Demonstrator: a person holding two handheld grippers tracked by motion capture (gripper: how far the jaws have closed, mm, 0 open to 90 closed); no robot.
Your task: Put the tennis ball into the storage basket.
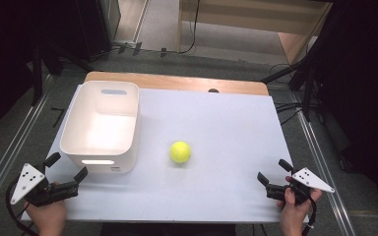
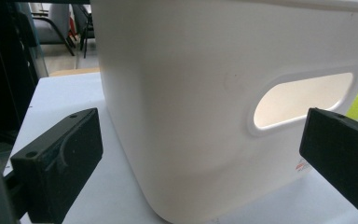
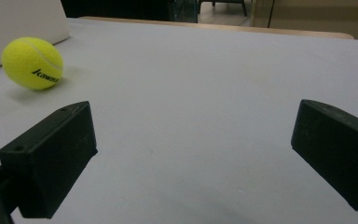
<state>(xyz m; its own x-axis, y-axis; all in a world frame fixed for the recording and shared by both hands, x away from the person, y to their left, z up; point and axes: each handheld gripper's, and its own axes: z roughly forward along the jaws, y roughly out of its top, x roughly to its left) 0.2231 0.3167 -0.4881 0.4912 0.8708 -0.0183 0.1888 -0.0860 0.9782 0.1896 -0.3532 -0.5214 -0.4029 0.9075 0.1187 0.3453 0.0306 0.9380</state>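
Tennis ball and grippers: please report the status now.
Left gripper open, right gripper open, both empty. Tennis ball free on table, beside white bin. Path unobstructed.

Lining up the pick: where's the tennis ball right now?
In the high view the tennis ball lies near the table's middle, just right of the white bin and apart from it, forward-left of the open right gripper.

The white rectangular tabletop is brightly lit from overhead, while the surrounding room is left dark. A soft shadow is cast under the yellow felt tennis ball. The white plastic bin is overexposed inside, and the black jaws are slightly blurred in both gripper views.
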